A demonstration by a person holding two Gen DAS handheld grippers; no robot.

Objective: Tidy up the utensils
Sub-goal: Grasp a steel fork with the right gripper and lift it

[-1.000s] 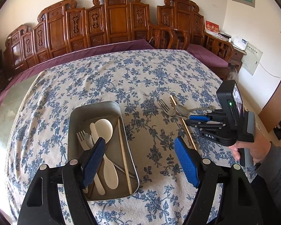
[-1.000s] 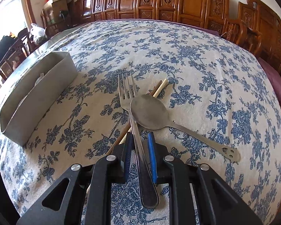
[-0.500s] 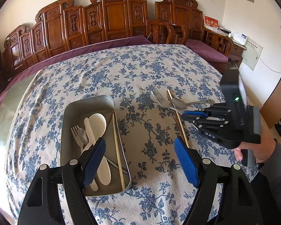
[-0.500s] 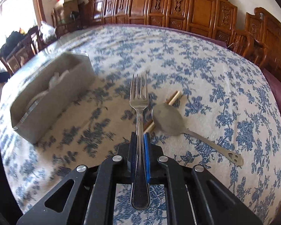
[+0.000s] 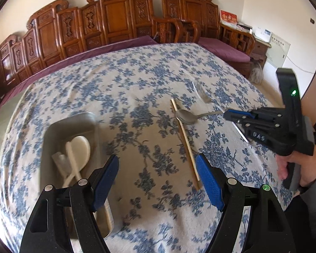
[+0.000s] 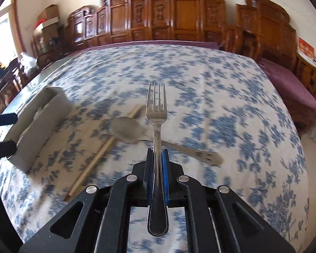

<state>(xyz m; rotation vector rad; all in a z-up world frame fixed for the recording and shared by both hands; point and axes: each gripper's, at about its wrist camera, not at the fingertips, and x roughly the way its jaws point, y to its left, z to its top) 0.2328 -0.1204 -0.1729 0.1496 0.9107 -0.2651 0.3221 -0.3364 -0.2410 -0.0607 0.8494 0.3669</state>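
Note:
My right gripper (image 6: 157, 158) is shut on a metal fork (image 6: 156, 107) and holds it lifted above the table, tines forward; the gripper (image 5: 228, 113) and the blurred fork (image 5: 203, 96) also show in the left wrist view. A metal spoon (image 6: 126, 129) and a wooden chopstick (image 6: 99, 154) lie on the floral tablecloth below; the left wrist view shows the spoon (image 5: 185, 116) and chopstick (image 5: 185, 141) too. A metal tray (image 5: 61, 126) at left holds a white spoon (image 5: 80, 147) and other utensils. My left gripper (image 5: 158, 181) is open and empty above the cloth, beside the tray.
Carved wooden chairs (image 5: 115, 19) with purple cushions line the table's far side. The tray (image 6: 38, 126) shows at left in the right wrist view. A person's hand (image 5: 295, 166) holds the right gripper at the table's right edge.
The right gripper closed on the fork and lifted it off the table, up and away from the spoon and chopstick. The left gripper drifted right, staying open.

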